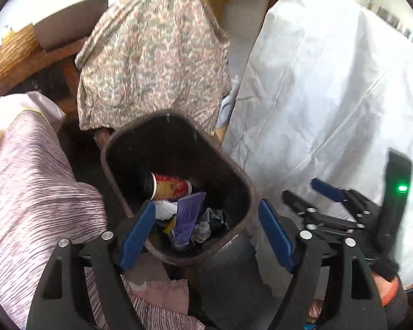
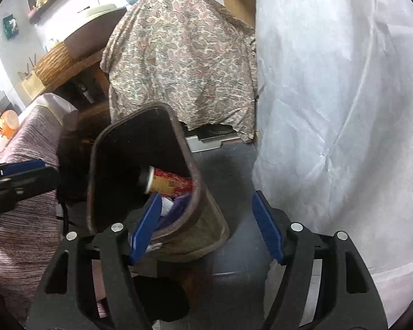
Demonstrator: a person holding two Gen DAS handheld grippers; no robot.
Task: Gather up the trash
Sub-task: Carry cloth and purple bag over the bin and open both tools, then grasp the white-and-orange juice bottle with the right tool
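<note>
A dark brown trash bin (image 1: 242, 178) stands on the floor, also in the right wrist view (image 2: 206, 220). Inside lie a red cup (image 1: 170, 187) on its side, a purple wrapper (image 1: 188, 211), white crumpled paper (image 1: 165, 209) and other scraps. The red cup also shows in the right wrist view (image 2: 170, 183). My left gripper (image 1: 206, 233) is open and empty just above the bin's near rim. My right gripper (image 2: 206, 225) is open and empty over the bin's near right side; it also shows in the left wrist view (image 1: 311, 195).
A paisley cloth (image 1: 154, 60) drapes over furniture behind the bin. A white sheet (image 1: 330, 96) hangs at the right. A striped pink cloth (image 1: 33, 181) covers a surface at the left. A woven basket (image 2: 55, 63) sits on a wooden shelf. The floor (image 2: 234, 165) is dark.
</note>
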